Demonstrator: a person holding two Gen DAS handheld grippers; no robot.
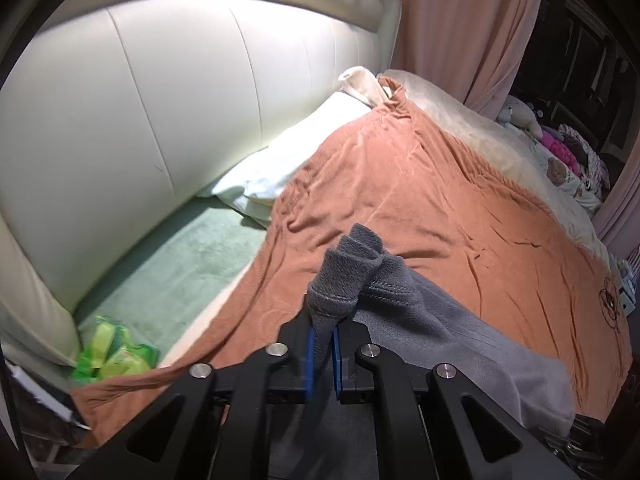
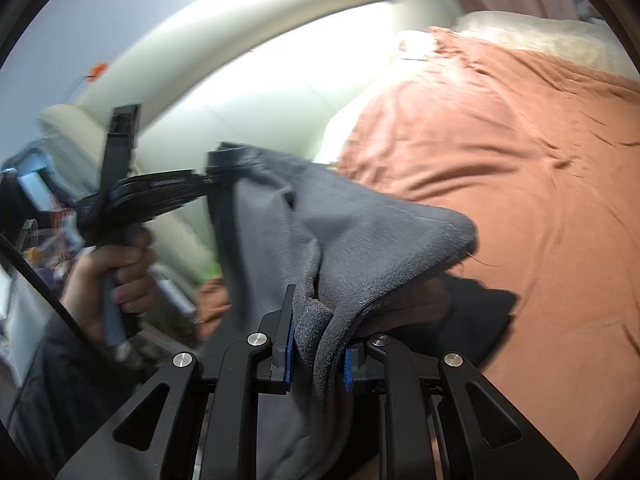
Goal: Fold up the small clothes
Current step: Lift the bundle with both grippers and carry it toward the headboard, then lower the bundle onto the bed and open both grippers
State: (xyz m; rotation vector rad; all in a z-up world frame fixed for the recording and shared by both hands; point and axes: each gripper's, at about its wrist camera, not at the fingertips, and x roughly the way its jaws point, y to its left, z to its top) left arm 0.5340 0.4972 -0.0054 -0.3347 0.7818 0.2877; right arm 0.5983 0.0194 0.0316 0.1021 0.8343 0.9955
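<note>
A grey fleece garment (image 1: pixel 400 300) hangs stretched between both grippers over an orange blanket (image 1: pixel 440 200) on a bed. In the left wrist view a bunched hem of it stands up between the blue pads of my left gripper (image 1: pixel 323 344), which is shut on it. In the right wrist view the garment (image 2: pixel 340 220) drapes from my right gripper (image 2: pixel 318 360), shut on a thick folded edge. The left gripper (image 2: pixel 216 168) shows there too, gripping the far corner, with a hand (image 2: pixel 116 276) on its handle. The garment's lower part is hidden beneath the grippers.
A cream padded headboard (image 1: pixel 160 100) runs along the left. Below it lie a white pillow (image 1: pixel 288 160), a green sheet (image 1: pixel 180 248) and a green packet (image 1: pixel 116 356). Soft toys (image 1: pixel 560 152) and a pink curtain (image 1: pixel 460 20) are at the far right.
</note>
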